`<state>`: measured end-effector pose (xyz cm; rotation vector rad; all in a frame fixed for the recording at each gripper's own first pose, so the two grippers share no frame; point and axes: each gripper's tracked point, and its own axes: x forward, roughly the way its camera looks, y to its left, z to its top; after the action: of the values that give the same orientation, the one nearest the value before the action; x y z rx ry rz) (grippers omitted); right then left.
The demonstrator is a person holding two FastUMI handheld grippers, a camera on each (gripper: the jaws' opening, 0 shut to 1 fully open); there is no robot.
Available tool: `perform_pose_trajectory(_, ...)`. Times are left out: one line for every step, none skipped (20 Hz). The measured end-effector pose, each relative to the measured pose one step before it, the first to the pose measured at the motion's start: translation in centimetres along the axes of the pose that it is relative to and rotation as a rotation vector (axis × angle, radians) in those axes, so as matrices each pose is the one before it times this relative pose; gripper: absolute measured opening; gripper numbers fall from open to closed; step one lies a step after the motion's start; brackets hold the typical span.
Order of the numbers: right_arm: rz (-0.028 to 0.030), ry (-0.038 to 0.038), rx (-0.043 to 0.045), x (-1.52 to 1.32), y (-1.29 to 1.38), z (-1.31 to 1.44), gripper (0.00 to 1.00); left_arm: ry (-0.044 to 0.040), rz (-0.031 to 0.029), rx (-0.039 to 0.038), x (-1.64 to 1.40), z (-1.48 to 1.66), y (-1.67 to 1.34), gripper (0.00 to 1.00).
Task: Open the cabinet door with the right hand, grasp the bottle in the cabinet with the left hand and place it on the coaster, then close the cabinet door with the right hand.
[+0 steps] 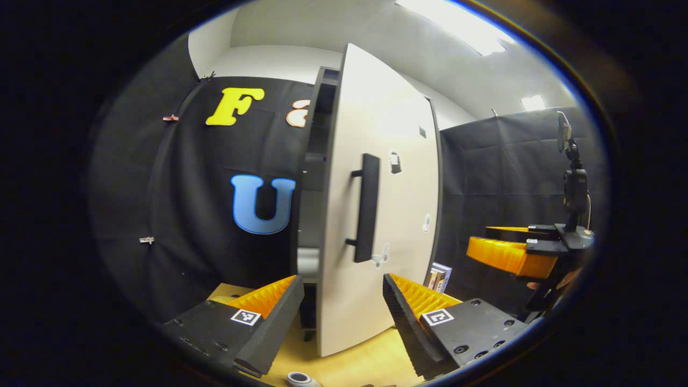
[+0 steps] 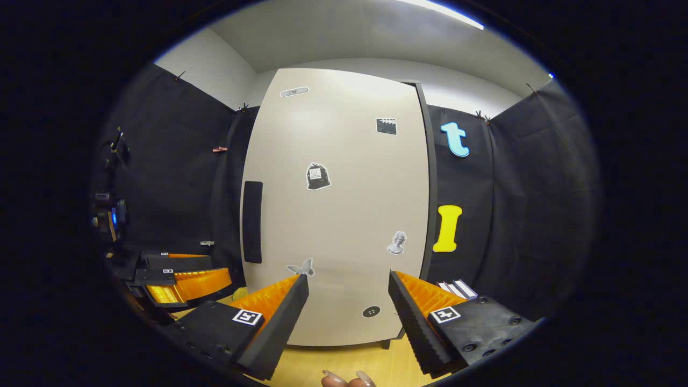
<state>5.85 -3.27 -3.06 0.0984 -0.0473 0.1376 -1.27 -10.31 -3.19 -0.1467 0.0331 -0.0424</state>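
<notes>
I take the cabinet door as my landmark. In the left gripper view it stands part-way open, its free edge turned toward me and its black bar handle on the face just right of that edge. Left of the door's edge I can see into the dark cabinet interior, and low in that gap sits a pale, rounded shape that may be the bottle, though I cannot tell for sure. My left gripper hangs in front of the door's lower edge with its fingers spread apart, holding nothing. To the right of the door, the right gripper floats clear of it, a hand behind it.

In the right gripper view I face the door almost flat-on, stickers scattered over it, and the right gripper sits before its lower half, fingers wide, touching nothing. The handle lies at the door's left edge. Books stand just right of the door's base.
</notes>
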Motion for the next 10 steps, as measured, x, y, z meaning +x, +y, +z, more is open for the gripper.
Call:
perform_pose_trajectory(-0.00674,-0.00841,-0.00802,-0.144,-0.341,-0.051,0.97,0.00387,0.00096,0.00882,0.130,0.022,-0.577,0.94)
perform_pose_trajectory(0.00504,-0.00475,0.00282,-0.251,-0.055,-0.140,0.97,0.00568,-0.00087,0.01354,0.248,-0.045,-0.717,0.94)
perform_pose_trajectory(0.01484,-0.00371,0.00633,-0.131,0.246,-0.109,0.97,0.00194,-0.00389,0.01001,0.173,0.033,-0.526,0.94)
perform_pose_trajectory(0.01025,-0.00271,-0.00015,-0.141,0.119,0.029,0.97,-0.00360,0.00076,0.00647,0.311,0.058,-0.410,0.94)
perform_pose_trajectory(0.00262,-0.00561,-0.00903,-0.308,-0.206,0.184,0.97,-0.00281,-0.00613,0.00284,0.154,0.151,-0.515,0.94)
perform_pose_trajectory(0.00314,-0.00765,-0.01501,-0.228,-0.170,0.245,0.97,-0.00126,-0.00549,0.00300,0.124,0.021,-0.472,0.94)
perform_pose_trajectory(-0.00056,-0.00946,-0.01215,-0.162,-0.221,0.189,0.97,0.00193,-0.00386,0.00682,0.079,0.041,-0.509,0.94)
perform_pose_trajectory(-0.00040,-0.00875,-0.00404,-0.213,-0.208,0.117,0.97,0.00301,-0.00280,0.00868,0.081,-0.041,-0.313,0.94)
perform_pose_trajectory(0.00344,-0.00666,0.00357,-0.143,-0.047,0.050,0.97,0.00158,-0.00116,0.00679,0.108,0.003,-0.323,0.94)
perform_pose_trajectory(0.00038,-0.00461,0.00687,-0.192,-0.110,0.049,0.97,0.00386,-0.00448,0.00417,0.146,-0.099,-0.355,0.94)
